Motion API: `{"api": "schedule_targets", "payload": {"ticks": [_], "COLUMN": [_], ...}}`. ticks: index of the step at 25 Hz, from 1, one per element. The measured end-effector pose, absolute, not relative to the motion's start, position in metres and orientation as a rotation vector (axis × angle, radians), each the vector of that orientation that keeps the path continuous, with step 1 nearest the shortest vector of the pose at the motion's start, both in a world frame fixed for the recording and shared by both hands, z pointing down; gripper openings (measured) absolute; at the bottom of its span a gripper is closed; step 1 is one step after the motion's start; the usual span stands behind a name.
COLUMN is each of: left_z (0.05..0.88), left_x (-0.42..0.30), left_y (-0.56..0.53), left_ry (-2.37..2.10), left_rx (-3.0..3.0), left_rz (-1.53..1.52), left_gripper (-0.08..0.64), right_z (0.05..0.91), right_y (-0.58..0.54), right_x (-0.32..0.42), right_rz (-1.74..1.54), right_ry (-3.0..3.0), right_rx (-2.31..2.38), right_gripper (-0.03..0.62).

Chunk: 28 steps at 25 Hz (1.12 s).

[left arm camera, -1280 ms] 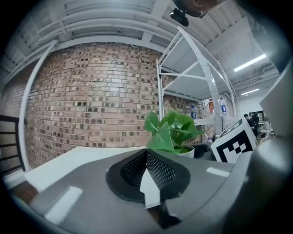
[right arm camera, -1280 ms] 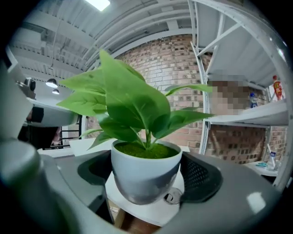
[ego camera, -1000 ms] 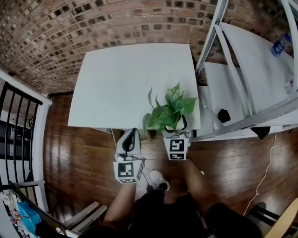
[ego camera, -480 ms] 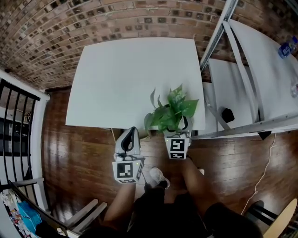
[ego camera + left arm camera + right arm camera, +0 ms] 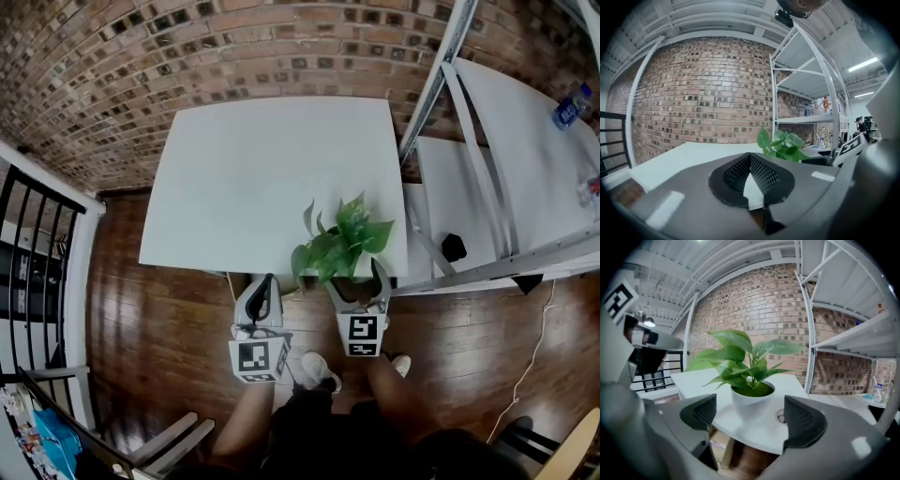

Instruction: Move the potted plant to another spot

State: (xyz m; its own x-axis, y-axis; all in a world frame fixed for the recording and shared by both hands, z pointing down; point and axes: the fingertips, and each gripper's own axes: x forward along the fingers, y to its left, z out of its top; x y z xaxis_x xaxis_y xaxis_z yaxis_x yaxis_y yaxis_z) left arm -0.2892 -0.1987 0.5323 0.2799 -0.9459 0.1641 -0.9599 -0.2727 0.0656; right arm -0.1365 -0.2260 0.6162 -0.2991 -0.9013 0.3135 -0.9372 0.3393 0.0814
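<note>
The potted plant [image 5: 341, 241] has green leaves in a white pot [image 5: 751, 401] and stands at the near right corner of the white table [image 5: 253, 178]. My right gripper [image 5: 356, 277] is open just off the table's front edge. Its jaws frame the pot from the front without touching it, and the pot sits beyond them in the right gripper view, where the right gripper [image 5: 751, 422] points straight at it. My left gripper [image 5: 264, 283] is shut on nothing, held off the front edge left of the plant. In the left gripper view the plant [image 5: 781, 144] shows to the right of the left gripper [image 5: 750, 172].
A white metal shelf rack [image 5: 487, 150] stands right of the table, with a black object [image 5: 453, 247] on a low shelf and a bottle [image 5: 568, 110] higher up. A brick wall [image 5: 187, 56] runs behind. A black railing [image 5: 33, 244] is on the left. Wood floor lies below.
My right gripper has drawn back toward me from the pot, so its open jaws no longer reach around it. The plant stays on the table. The left gripper barely moved.
</note>
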Motion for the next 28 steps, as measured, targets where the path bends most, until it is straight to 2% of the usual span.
{"api": "schedule_targets", "payload": {"ticks": [2, 5, 10, 16, 28], "left_z": [0.525, 0.518, 0.504, 0.476, 0.445], "left_x": [-0.282, -0.266, -0.245, -0.229, -0.202], "left_y": [-0.195, -0.183, -0.163, -0.147, -0.122], "left_ry": [-1.792, -1.761, -1.773, -1.815, -1.835], "left_rx": [2.389, 2.398, 2.383, 2.408, 2.429], "left_rz": [0.133, 0.139, 0.206, 0.194, 0.133], "left_gripper": [0.015, 0.015, 0.015, 0.015, 0.016], "right_z": [0.597, 0.566, 0.518, 0.474, 0.453], "right_y": [-0.203, -0.179, -0.166, -0.161, -0.133], "right_x": [-0.133, -0.133, -0.13, -0.12, -0.108], "right_rz": [0.176, 0.173, 0.066, 0.024, -0.002], "right_ry": [-2.315, -2.359, -2.411, -2.468, -2.474], "right_rx": [1.656, 1.646, 1.642, 1.655, 1.638], "right_gripper": [0.355, 0.262, 0.013, 0.002, 0.002]}}
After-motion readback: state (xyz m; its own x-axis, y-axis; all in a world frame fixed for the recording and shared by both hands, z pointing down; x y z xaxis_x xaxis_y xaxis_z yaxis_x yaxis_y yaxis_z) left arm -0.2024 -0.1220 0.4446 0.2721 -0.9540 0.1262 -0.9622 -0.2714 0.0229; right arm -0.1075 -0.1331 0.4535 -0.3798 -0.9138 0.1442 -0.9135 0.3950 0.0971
